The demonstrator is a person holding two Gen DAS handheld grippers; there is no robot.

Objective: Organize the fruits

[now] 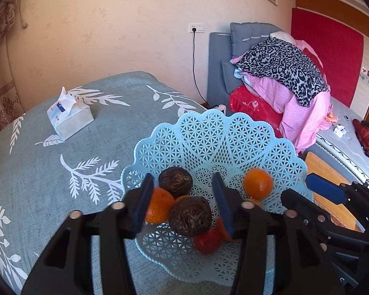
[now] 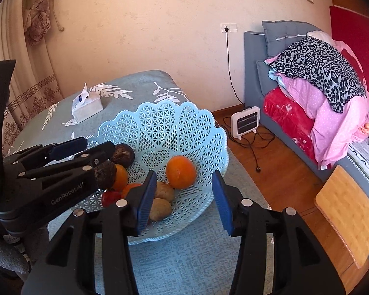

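Note:
A light blue lattice basket point(image 1: 214, 137) point(image 2: 174, 123) stands on the table. It holds two dark brown fruits point(image 1: 190, 215) point(image 1: 175, 180), oranges point(image 1: 257, 183) point(image 1: 160, 207) point(image 2: 180, 175), a red fruit point(image 1: 207, 242) and two tan kiwis point(image 2: 160, 209). My left gripper point(image 1: 182, 206) is open over the basket, its pads either side of the nearer dark fruit, not touching it. My right gripper point(image 2: 183, 198) is open and empty over the basket's near right rim. Each gripper also shows in the other view, the right one point(image 1: 324, 191) and the left one point(image 2: 69, 147).
A tissue box point(image 1: 70, 118) point(image 2: 87, 105) lies on the blue leaf-patterned tablecloth point(image 1: 49, 172). A bed with piled bedding point(image 1: 283, 78) is at the right. A white heater point(image 2: 245, 121) with cables sits on the wooden floor. A wooden chair point(image 2: 349, 209) stands by the table.

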